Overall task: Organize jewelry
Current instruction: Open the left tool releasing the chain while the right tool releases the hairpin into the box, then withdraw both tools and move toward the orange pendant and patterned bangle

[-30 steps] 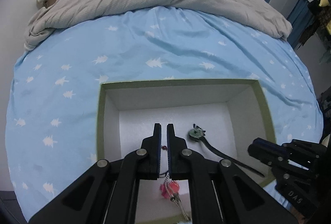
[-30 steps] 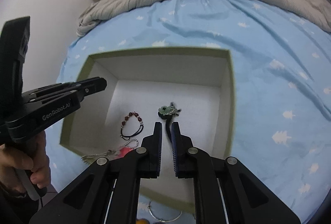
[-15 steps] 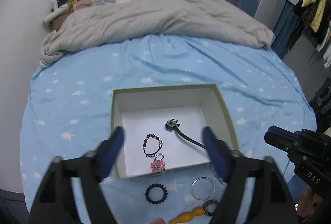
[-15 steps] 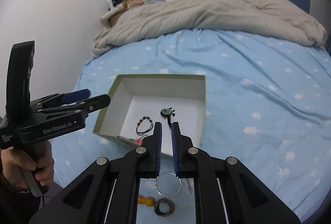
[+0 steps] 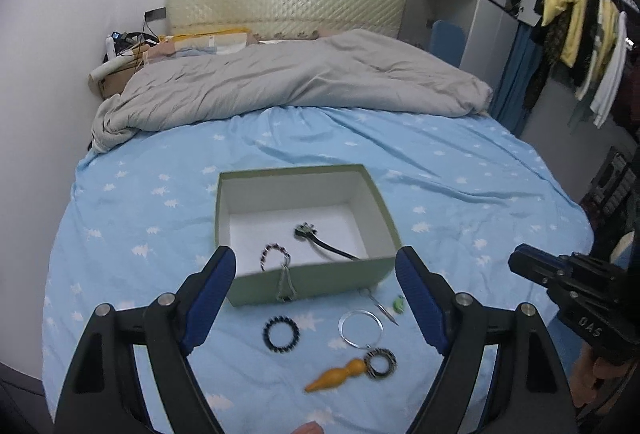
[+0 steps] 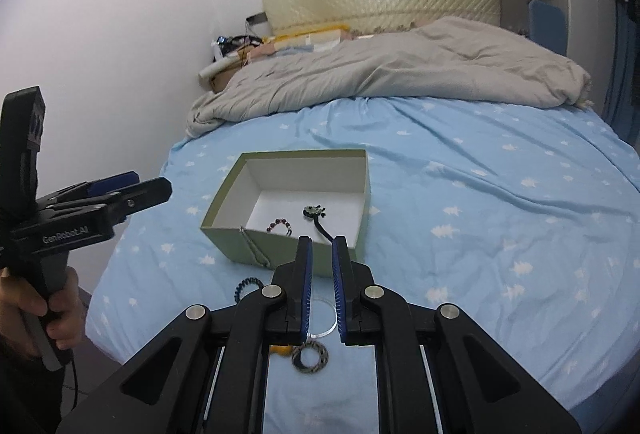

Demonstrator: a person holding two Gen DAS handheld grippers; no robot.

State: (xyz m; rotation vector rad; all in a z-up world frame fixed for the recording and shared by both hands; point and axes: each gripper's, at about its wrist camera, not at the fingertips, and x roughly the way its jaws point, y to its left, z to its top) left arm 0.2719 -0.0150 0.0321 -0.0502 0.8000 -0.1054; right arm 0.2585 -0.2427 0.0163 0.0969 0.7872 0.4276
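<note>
Left wrist view: the left gripper (image 5: 316,288) has its fingers spread wide and empty, low in the frame above the blue bed sheet (image 5: 460,201). The green box (image 5: 310,284) sits at centre, holding a beaded bracelet (image 5: 275,256) and a dark hairpin (image 5: 320,242). Below the box lie a black bead ring (image 5: 281,333), a clear bangle (image 5: 361,328), a patterned ring (image 5: 381,362) and an orange pendant (image 5: 336,376). The right gripper (image 6: 321,258), in the right wrist view, shows fingers narrowly parted, gripping nothing.

Matt green cardboard box (image 5: 312,282) with white paper-like lining. Soft cotton-look bedsheet (image 5: 132,242), wrinkled; grey cloth quilt (image 5: 288,81). Thin shiny metal hoop (image 5: 361,328). Glossy black bead bracelet (image 5: 281,333). Smooth orange pendant (image 5: 336,376), material unclear. Fingers (image 5: 212,298): matt black plastic, ribbed blue pads.
</note>
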